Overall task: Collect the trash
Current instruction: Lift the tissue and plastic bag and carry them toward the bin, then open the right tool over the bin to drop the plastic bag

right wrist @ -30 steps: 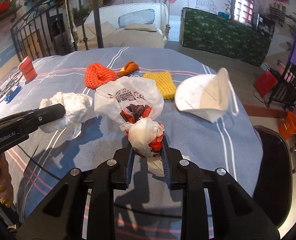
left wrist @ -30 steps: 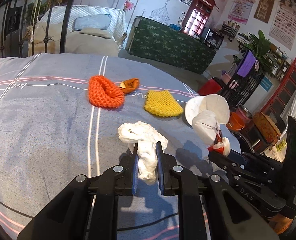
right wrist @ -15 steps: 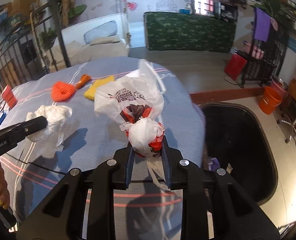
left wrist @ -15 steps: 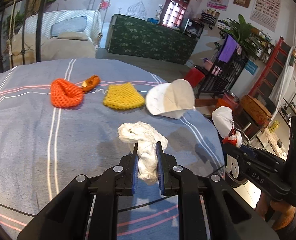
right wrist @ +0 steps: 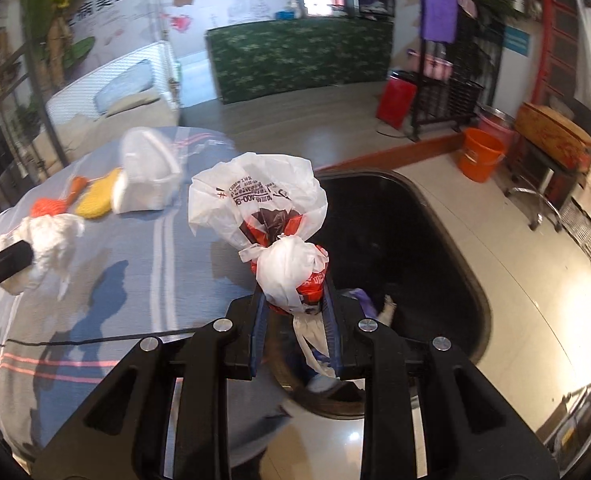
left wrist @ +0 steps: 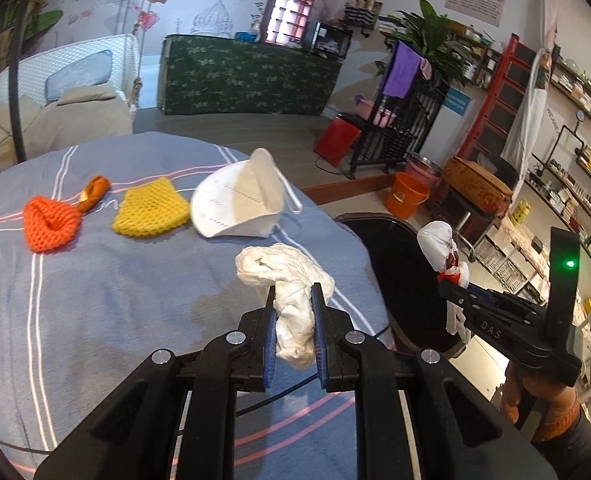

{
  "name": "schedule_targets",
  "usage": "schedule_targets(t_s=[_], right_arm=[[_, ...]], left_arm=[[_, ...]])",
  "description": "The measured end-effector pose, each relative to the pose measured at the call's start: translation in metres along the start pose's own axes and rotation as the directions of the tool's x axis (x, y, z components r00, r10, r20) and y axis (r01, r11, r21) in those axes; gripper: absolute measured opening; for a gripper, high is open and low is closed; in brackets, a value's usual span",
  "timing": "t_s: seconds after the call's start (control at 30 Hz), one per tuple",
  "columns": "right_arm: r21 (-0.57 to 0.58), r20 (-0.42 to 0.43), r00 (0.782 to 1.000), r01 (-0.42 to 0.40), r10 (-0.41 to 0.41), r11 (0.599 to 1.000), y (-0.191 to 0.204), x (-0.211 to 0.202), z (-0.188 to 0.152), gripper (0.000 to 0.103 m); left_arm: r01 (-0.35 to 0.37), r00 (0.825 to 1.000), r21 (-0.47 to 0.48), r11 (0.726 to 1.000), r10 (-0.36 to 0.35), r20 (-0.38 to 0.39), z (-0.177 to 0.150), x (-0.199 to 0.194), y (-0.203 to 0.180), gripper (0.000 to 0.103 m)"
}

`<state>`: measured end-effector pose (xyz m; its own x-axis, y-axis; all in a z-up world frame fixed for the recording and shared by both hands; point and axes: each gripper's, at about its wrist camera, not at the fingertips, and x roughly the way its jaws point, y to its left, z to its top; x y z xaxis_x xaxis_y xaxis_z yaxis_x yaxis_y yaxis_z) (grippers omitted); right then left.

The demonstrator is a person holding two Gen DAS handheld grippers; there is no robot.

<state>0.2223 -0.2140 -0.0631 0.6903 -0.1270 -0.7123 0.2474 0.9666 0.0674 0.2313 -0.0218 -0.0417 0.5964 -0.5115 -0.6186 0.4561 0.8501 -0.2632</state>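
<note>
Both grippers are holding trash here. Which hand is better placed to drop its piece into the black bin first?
Right. The right gripper, shut on the tied plastic bag, already hangs at the black bin rim, its opening just ahead. The left gripper, clamping the crumpled tissue, is over the grey cloth, short of the bin.

Each black gripper (left wrist: 294, 316) has blue finger pads (left wrist: 270, 334) and silver screws (left wrist: 235, 337).

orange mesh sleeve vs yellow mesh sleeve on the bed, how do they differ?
The orange mesh sleeve is bunched up, its open mouth showing; the yellow mesh sleeve lies flat. Orange sits farther left, beside a small orange scrap; yellow lies next to the white face mask. Both are foam netting resting untouched on the striped bedspread.
</note>
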Motion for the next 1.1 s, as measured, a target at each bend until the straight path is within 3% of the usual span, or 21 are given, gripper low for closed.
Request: schedule_targets(t_s=[0.57,0.67,0.73,1.1], right_arm=[[0.111,-0.116,0.991,0.085,-0.072,0.99,-0.055,0.059,-0.018,0.027],[0.127,-0.142,0.987,0.096,-0.078,0.987,-0.06,0.066,-0.022,0.041],[0.142,-0.134,0.988,0.091,-0.071,0.986,-0.06,0.063,-0.024,0.062],[0.117,-0.098,0.989,0.123,-0.112,0.985,-0.066,0.039,-0.031,0.068]], left_arm=[[0.088,0.995,0.115,0.989,-0.082,-0.059,0.001,0.031,-0.058,0.015],[0.102,0.993,0.128,0.987,-0.094,-0.072,0.0,0.035,-0.064,0.015],[0.112,0.991,0.139,0.984,-0.101,-0.083,-0.001,0.038,-0.069,0.015],[0.184,0.976,0.187,0.965,-0.157,-0.15,0.001,0.069,-0.102,0.015]])
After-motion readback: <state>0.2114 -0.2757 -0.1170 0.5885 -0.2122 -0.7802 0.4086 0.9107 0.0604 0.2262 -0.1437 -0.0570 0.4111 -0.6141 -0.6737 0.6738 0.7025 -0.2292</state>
